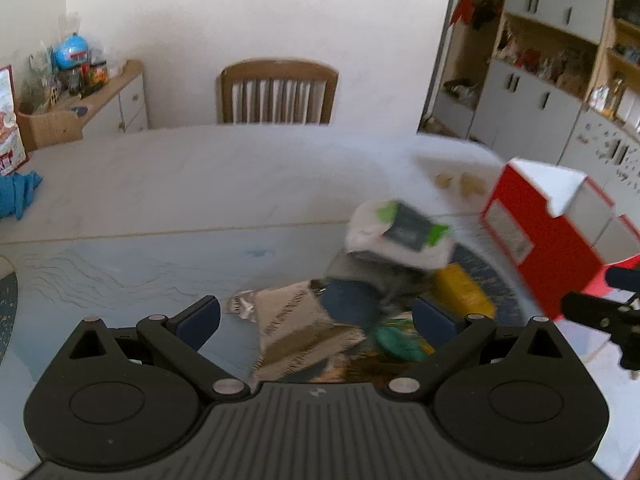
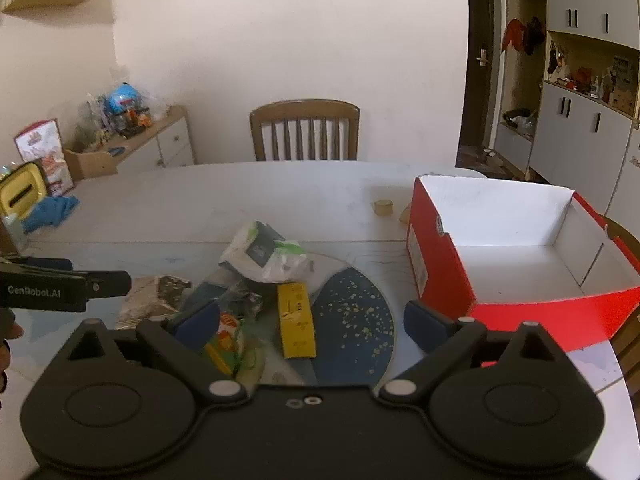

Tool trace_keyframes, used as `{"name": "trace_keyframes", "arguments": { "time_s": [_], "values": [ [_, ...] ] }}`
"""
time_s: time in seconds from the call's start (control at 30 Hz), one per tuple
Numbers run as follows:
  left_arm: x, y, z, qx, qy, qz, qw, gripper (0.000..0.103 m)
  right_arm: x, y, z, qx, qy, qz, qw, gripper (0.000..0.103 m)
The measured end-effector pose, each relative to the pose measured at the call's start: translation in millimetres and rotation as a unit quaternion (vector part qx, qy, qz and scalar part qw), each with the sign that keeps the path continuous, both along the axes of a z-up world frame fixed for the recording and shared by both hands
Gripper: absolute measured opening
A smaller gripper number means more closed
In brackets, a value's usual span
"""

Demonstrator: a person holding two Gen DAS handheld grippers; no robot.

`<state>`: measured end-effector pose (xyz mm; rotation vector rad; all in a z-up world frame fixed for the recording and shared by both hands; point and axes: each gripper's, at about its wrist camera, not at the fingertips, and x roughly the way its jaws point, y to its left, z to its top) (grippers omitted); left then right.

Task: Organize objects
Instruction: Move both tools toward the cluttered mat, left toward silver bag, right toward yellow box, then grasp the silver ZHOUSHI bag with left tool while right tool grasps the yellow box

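A pile of packets lies on the table: a white pack with green and dark label [image 2: 266, 254] on top, a yellow box [image 2: 297, 320], a silver foil packet [image 2: 154, 296] and a colourful snack bag [image 2: 230, 344]. An open red box with white inside [image 2: 516, 248] stands to the right. My right gripper [image 2: 316, 322] is open above the pile. My left gripper [image 1: 318, 318] is open over the same pile, with the foil packet [image 1: 288, 316], white pack [image 1: 400, 232], yellow box [image 1: 460, 292] and red box [image 1: 548, 232] in its blurred view. It also shows at the left of the right wrist view [image 2: 104, 282].
A wooden chair [image 2: 305, 130] stands behind the white table [image 2: 240, 196]. A tape roll [image 2: 383, 207] lies left of the red box. A blue cloth [image 2: 50, 210] and a yellow container [image 2: 20, 196] sit at the far left. A round blue mat [image 2: 356, 320] lies under the pile.
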<state>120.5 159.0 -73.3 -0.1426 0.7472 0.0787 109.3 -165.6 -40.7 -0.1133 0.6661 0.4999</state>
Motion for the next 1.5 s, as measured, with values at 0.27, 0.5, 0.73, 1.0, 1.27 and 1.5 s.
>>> {"name": "trace_keyframes", "arguments": {
  "time_s": [0.27, 0.5, 0.73, 1.0, 1.27, 1.5],
  "values": [
    [40.2, 19.2, -33.6, -0.005, 0.049, 0.012, 0.9987, 0.102, 31.0, 29.3, -28.0, -0.029, 0.029, 0.005, 0.999, 0.086],
    [62.5, 34.7, -47.2, -0.034, 0.090, 0.042, 0.9945, 0.102, 57.5, 45.7, -50.2, -0.046, 0.062, 0.004, 0.997, 0.078],
    [73.8, 37.4, -59.3, -0.039, 0.114, 0.041, 0.9919, 0.094, 71.8, 59.3, -66.8, -0.064, 0.084, 0.021, 0.994, 0.062],
    [73.1, 35.6, -61.7, -0.037, 0.113, 0.030, 0.9924, 0.081, 79.8, 67.4, -73.9, -0.066, 0.101, 0.029, 0.992, 0.042],
    [71.6, 33.9, -58.4, -0.043, 0.106, 0.017, 0.9933, 0.052, 85.5, 68.2, -79.1, -0.058, 0.119, 0.028, 0.991, 0.030],
    [70.2, 36.4, -56.6, -0.046, 0.102, 0.019, 0.9936, 0.047, 82.3, 64.1, -74.5, -0.061, 0.120, 0.017, 0.991, 0.028]
  ]
}}
